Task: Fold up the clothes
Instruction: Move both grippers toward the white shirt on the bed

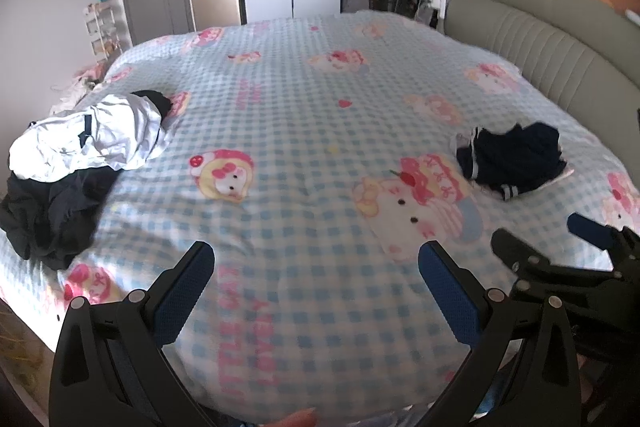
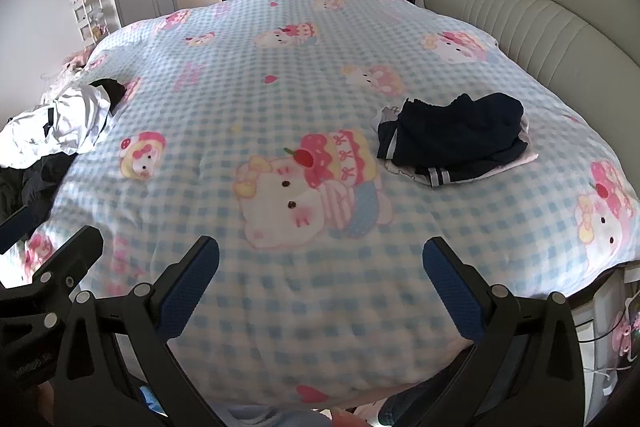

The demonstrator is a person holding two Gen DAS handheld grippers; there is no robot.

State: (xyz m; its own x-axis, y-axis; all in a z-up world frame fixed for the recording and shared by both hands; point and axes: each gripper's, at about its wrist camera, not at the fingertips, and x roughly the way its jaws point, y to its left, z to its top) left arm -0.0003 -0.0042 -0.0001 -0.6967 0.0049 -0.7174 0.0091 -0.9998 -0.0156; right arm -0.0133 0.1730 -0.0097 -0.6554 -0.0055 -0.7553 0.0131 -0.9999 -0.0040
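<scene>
Both units over the near edge of the bed, nothing in either.

Left hand-held gripper: jaws spread wide, empty, blue pads facing a bare patch of the checked cartoon-print cover. Right hand-held gripper: same, jaws wide apart, empty, hovering above the cover. In the left view the right unit shows at the lower right edge; in the right view the left unit shows at lower left. They sit side by side, apart.

Clothes:
- Folded stack on the right half of the bed, near the headboard. Dark navy piece on top, a white-striped cuff poking out at the front, a pale layer underneath. Same stack in the left view.
- Unfolded pile at the left edge of the bed: crumpled white garment over a dark one. Well apart from the stack.

Neither gripper touches either heap.
</scene>
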